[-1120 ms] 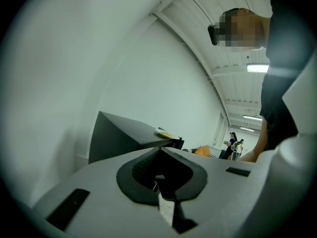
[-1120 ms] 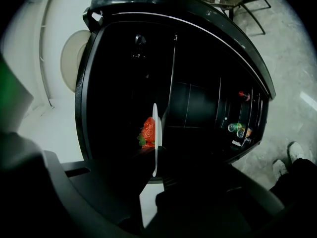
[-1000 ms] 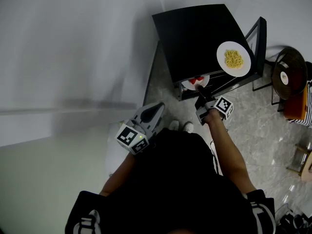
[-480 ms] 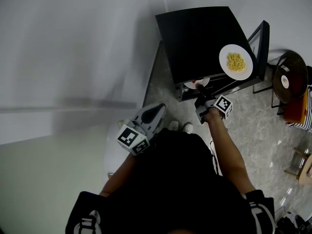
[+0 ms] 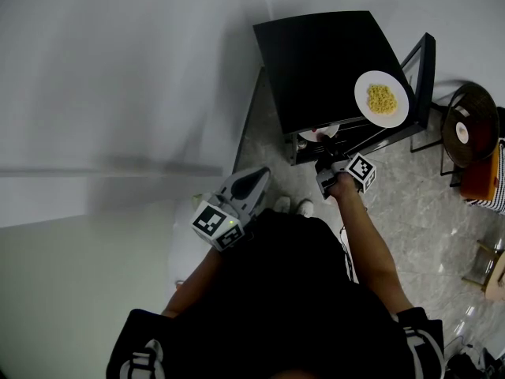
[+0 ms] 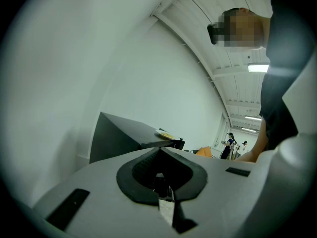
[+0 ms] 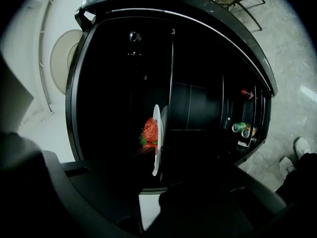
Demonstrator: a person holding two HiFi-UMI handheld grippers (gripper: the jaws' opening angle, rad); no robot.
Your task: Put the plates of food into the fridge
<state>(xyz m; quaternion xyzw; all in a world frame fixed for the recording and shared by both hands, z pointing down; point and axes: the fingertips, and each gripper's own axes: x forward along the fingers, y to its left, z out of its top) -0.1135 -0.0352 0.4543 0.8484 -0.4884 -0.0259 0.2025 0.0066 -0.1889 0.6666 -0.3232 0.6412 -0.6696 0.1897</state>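
A black mini fridge [image 5: 316, 61] stands open, its door [image 5: 424, 65] swung to the right. On its top lies a white plate of yellow noodles [image 5: 382, 99], also visible as the noodle plate [image 6: 165, 133] in the left gripper view. My right gripper [image 5: 325, 158] is shut on the rim of a white plate of strawberries [image 5: 319, 133], which is mostly under the fridge's top edge. In the right gripper view that plate [image 7: 156, 133] shows edge-on with the strawberries [image 7: 149, 130] inside the dark fridge cavity. My left gripper [image 5: 251, 181] hangs to the left of the fridge, jaws together and empty.
The door shelf holds cans and a small bottle [image 7: 242, 128]. A round dark stool [image 5: 468, 121] and an orange object [image 5: 479, 172] stand at the right on the marble floor. A white wall runs along the left. People [image 6: 230, 145] stand far off.
The strawberry plate has slid further under the fridge's top edge, so less of it shows. The right gripper followed it slightly. The left gripper has not moved.
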